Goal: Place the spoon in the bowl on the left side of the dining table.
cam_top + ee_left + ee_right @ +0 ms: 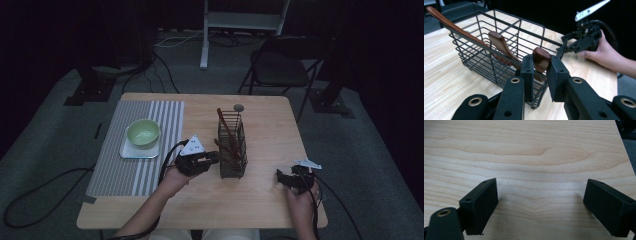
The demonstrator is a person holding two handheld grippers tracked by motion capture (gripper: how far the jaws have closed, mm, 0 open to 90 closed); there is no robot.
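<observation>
Left hand-held gripper (541, 71) is at the near end of the black wire basket (232, 146), jaws closed onto the rounded end of a dark wooden utensil handle (541, 59) that sticks up over the basket rim. Pads touch the handle on both sides. Two more wooden utensils lean inside the basket: one long handle (454, 26) rests across the rim, one broader piece (500, 45) sits lower.

Right hand-held gripper (289, 178) is well apart from the basket, near the counter's (260, 195) right front corner. Its jaws are spread wide with nothing between them, just bare wood grain in the right gripper view.

Basket stands upright mid-counter. A small grey round object (238, 107) lies just behind it.

Left side: striped placemat (130, 150) carrying a green bowl (143, 133) on a pale square plate (131, 151).
</observation>
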